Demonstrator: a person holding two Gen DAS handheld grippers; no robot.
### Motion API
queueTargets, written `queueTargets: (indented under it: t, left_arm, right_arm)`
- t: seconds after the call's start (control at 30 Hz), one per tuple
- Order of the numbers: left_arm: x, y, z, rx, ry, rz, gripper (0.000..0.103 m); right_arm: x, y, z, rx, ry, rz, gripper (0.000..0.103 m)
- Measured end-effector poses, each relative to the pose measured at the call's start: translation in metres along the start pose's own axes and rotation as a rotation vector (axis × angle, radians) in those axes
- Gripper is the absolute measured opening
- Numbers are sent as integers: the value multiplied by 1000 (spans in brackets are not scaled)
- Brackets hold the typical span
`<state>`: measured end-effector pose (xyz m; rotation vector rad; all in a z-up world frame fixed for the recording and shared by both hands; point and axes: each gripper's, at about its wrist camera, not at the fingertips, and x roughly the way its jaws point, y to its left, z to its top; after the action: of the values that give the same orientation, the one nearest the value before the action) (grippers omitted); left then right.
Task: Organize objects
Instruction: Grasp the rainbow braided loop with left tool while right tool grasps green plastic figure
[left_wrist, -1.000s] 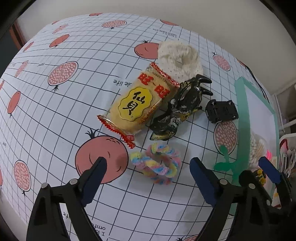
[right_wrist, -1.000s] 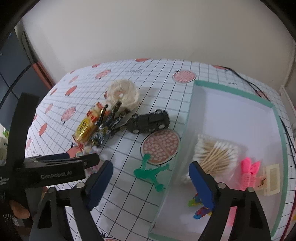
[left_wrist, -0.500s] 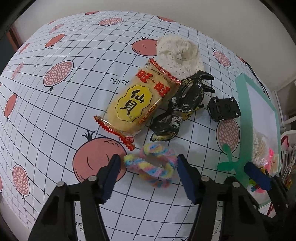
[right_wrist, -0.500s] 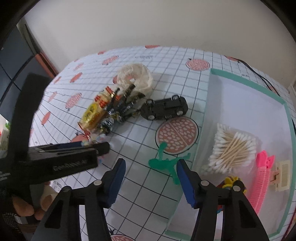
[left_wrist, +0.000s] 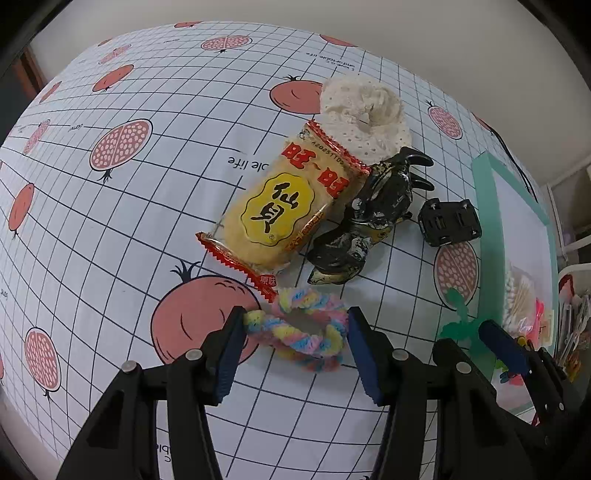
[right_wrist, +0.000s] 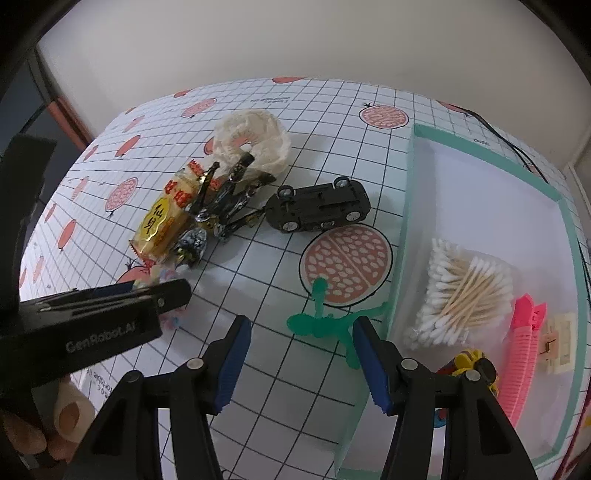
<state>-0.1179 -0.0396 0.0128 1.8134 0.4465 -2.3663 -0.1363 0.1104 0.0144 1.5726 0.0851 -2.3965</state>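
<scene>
A pastel twisted scrunchie (left_wrist: 295, 332) lies on the pomegranate-print tablecloth, and my left gripper (left_wrist: 295, 317) has both blue pads pressed against its ends. Just beyond it are a yellow rice cracker packet (left_wrist: 280, 214), a black claw hair clip (left_wrist: 373, 218), a cream lace scrunchie (left_wrist: 365, 110) and an upturned black toy car (right_wrist: 319, 206). My right gripper (right_wrist: 302, 326) is open and holds nothing. A green stick figure (right_wrist: 321, 325) lies on the cloth at its fingertips, beside the teal-rimmed tray (right_wrist: 402, 221).
The tray holds a bag of cotton swabs (right_wrist: 465, 288), a pink hair clip (right_wrist: 524, 343), a cream clip and a small yellow toy (right_wrist: 472, 363). The left gripper's black body (right_wrist: 110, 314) and a person's hand fill the lower left of the right wrist view. A wall stands behind the table.
My left gripper moved forward and narrowed until its pads met the pastel scrunchie. The right gripper narrowed and swung left from the tray toward the green figure.
</scene>
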Motion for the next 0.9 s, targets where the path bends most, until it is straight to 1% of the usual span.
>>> queueTargets:
  t: [0.17, 0.27, 0.33, 0.37, 0.43, 0.47, 0.57, 0.6, 0.77, 0.8, 0.83, 0.87, 0.9]
  left_arm:
    - [-1, 3, -1, -1, -1, 0, 57]
    - [-1, 6, -1, -1, 0, -1, 57]
    - [-2, 5, 1, -2, 0, 0, 57]
    - [-2, 6, 1, -3, 0, 0, 57]
    - [-2, 8, 4, 4, 1, -2, 57]
    - [-2, 8, 4, 4, 1, -2, 57]
    - [-4, 10, 3, 8, 1, -5, 56]
    - [-5, 11, 3, 8, 0, -8, 54]
    - [-9, 14, 1, 17, -5, -20, 51]
    - [-11, 14, 1, 20, -7, -23, 50]
    - [-12, 14, 1, 24, -10, -26, 50]
    - [-13, 14, 0, 28, -12, -28, 49]
    - [-15, 15, 0, 29, -14, -32, 49]
  right_arm:
    - [5, 12, 0, -66, 1, -82, 61]
    - [8, 17, 0, -104, 3, -128, 55]
    - [10, 17, 1, -116, 2, -149, 49]
    - [10, 16, 1, -118, 0, -153, 48]
    - [10, 15, 1, -116, -1, -157, 44]
    - [10, 14, 2, -116, -2, -165, 43]
    - [10, 13, 3, -106, -5, -156, 43]
    - [9, 13, 3, -103, -5, -153, 42]
    - [6, 11, 4, -82, -13, -140, 42]
    - [4, 10, 5, -81, -21, -140, 40]
    - [2, 10, 6, -78, -29, -132, 29]
    - [0, 10, 6, -73, -33, -117, 26]
    - [-1, 10, 7, -68, -34, -116, 26]
